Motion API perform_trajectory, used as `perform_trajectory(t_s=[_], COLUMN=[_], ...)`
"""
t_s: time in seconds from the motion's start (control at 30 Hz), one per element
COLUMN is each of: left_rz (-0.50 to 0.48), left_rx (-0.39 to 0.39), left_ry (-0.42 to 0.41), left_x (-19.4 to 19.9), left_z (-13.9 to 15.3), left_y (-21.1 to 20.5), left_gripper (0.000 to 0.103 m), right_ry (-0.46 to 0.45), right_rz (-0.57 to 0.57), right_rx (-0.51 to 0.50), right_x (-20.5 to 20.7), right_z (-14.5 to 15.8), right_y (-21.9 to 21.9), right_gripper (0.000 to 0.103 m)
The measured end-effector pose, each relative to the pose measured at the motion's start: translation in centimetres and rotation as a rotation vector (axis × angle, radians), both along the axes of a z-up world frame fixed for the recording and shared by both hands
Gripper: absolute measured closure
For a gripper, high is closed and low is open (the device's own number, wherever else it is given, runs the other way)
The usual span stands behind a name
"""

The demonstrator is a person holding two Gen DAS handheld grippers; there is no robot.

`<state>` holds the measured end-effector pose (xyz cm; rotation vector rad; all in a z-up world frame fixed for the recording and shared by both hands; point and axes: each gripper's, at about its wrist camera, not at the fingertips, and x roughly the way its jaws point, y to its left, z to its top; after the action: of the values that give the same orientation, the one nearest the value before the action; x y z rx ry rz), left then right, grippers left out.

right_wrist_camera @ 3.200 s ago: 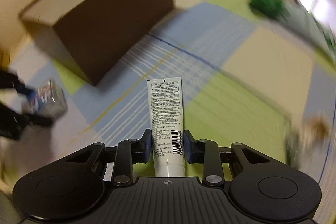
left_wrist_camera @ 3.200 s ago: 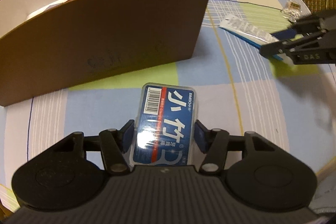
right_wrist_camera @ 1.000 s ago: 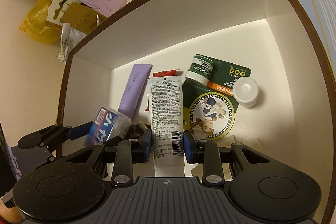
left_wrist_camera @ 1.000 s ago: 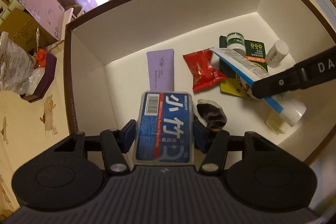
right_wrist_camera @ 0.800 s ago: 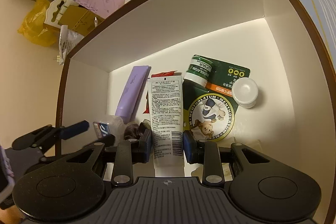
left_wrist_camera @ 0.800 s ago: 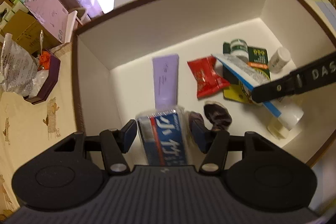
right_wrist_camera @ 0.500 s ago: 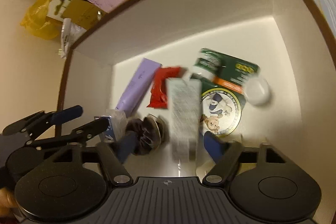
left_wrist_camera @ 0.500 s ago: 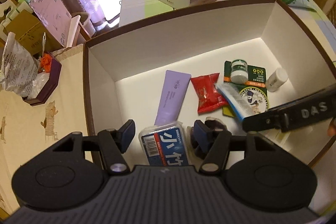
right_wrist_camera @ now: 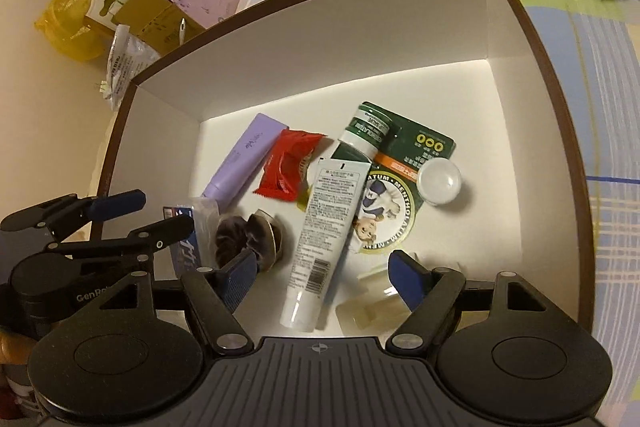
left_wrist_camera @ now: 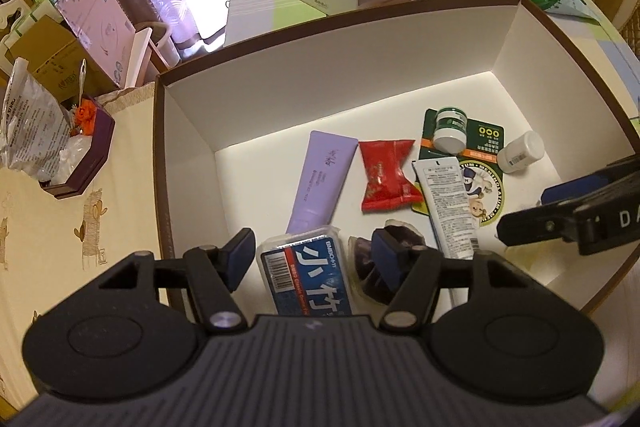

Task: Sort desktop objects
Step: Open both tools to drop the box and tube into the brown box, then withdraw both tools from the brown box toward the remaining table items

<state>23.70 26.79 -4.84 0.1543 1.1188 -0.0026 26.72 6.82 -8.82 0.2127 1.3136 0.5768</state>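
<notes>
Release into box — left gripper opening over blue packet, right gripper wide above white tube, both empty; best lifted straight up.

A blue box with white lettering lies flat on the floor of the brown, white-lined box, just beside a lilac tube. The white tube lies slantwise, cap toward the camera, overlapping a green blister card.

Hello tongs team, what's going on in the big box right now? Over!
Left tongs opening, blue case loose below them. Right tongs open, white tube lying in the box. Nothing blocking.
</notes>
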Motion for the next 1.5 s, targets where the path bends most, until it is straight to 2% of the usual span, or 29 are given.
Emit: perform_trajectory(t_s=[0.63,0.93,1.07,1.3,1.43,1.5], left_rz=[-0.008,0.001,0.01,0.03,0.044,0.056], left_rx=[0.005,0.011,0.017,0.025,0.033,0.037], left_ry=[-0.042,-0.084,-0.104,-0.129,-0.144,-0.152], left_x=[-1.7,-3.7,-4.7,-6.3,-7.2,-7.7], left_z=[1.2,2.7,3.5,4.6,5.1,5.4], left_y=[-1.8,-3.3,-4.2,-6.0,-6.9,-7.3], left_gripper=[0.039,0.035,0.03,0.028,0.021,0.02], right_ry=[-0.072,-0.13,-0.16,-0.202,-0.227,-0.236], right_rz=[0.011,0.02,0.033,0.055,0.062,0.059], right_rx=[-0.021,0.006,0.008,0.009,0.019,0.017], right_x=[-2.5,-4.0,-4.7,-5.7,-6.2,-6.5], right_z=[1.7,3.3,4.1,5.1,5.7,5.8], right_y=[-1.3,-2.9,-3.6,-5.2,-6.2,-6.7], right_gripper=[0.024,0.024,0.024,0.024,0.024,0.011])
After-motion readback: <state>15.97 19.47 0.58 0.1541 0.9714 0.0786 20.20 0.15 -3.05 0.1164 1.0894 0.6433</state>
